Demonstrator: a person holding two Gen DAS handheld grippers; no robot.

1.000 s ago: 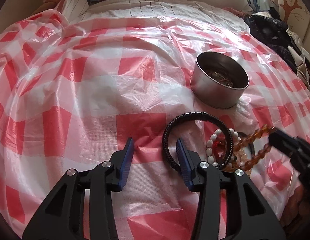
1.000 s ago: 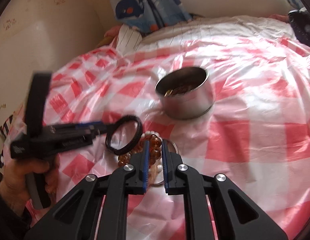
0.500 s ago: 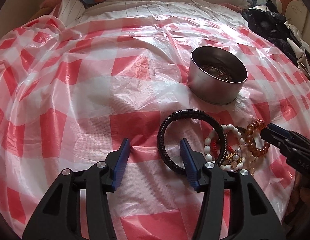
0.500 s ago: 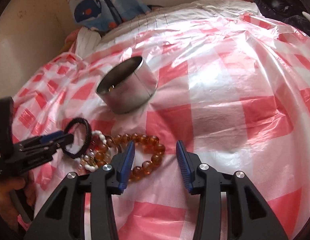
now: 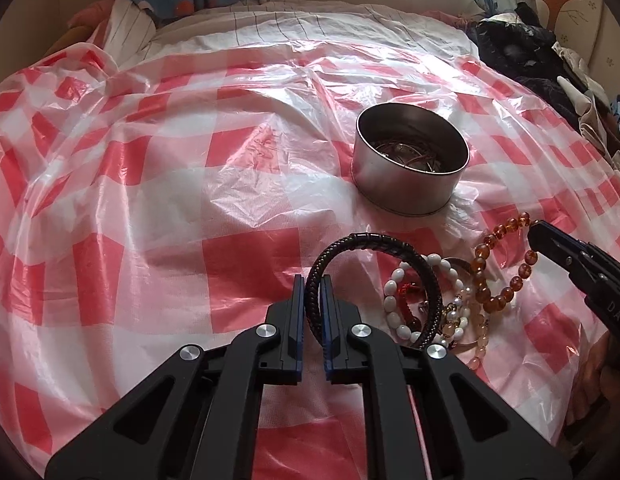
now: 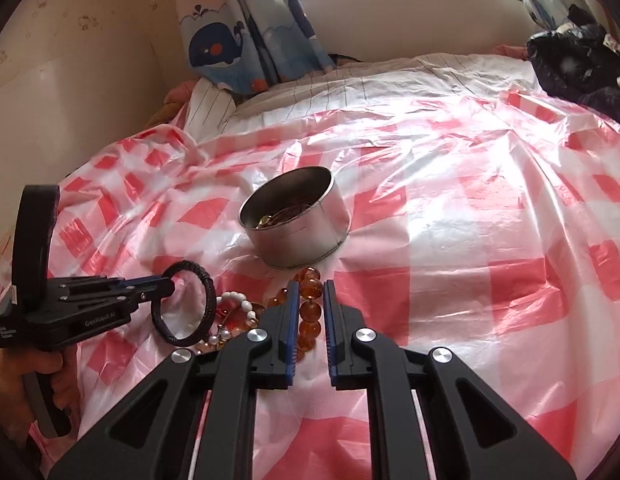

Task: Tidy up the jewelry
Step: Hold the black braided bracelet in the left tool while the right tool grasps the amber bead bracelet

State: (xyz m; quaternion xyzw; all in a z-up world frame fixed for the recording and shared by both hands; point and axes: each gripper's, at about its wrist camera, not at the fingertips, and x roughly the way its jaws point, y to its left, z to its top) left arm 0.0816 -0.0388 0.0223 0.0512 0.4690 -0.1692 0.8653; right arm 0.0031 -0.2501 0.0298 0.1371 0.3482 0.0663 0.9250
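In the left wrist view, the left gripper (image 5: 312, 292) is closed on the black braided bracelet (image 5: 374, 240); its two blue pads press the band from both sides. The rest of this bracelet makes a ring that lies partly over a white bead bracelet (image 5: 392, 304). Just beside them is a small heap of pearl and pale bead pieces (image 5: 462, 316). More to the right, the amber bead bracelet (image 5: 482, 256) hangs from the tip of the right gripper (image 5: 536, 236). Behind the heap a round metal tin (image 5: 406, 188) stands upright on the red-and-white checked plastic sheet (image 5: 150, 200), with some thin jewelry inside it.

In the right wrist view, the right gripper (image 6: 310, 292) has its jaws closing on the amber bead bracelet (image 6: 310, 312), and the beads sit between the blue pads, which press on them. The top of the bead string is near the foot of the metal tin (image 6: 306, 236). On the left, the left gripper (image 6: 166, 286) holds the black braided bracelet (image 6: 206, 300) by its edge, and a hand (image 6: 14, 384) grips the handle. The white bead bracelet (image 6: 238, 300) lies between the two grippers.
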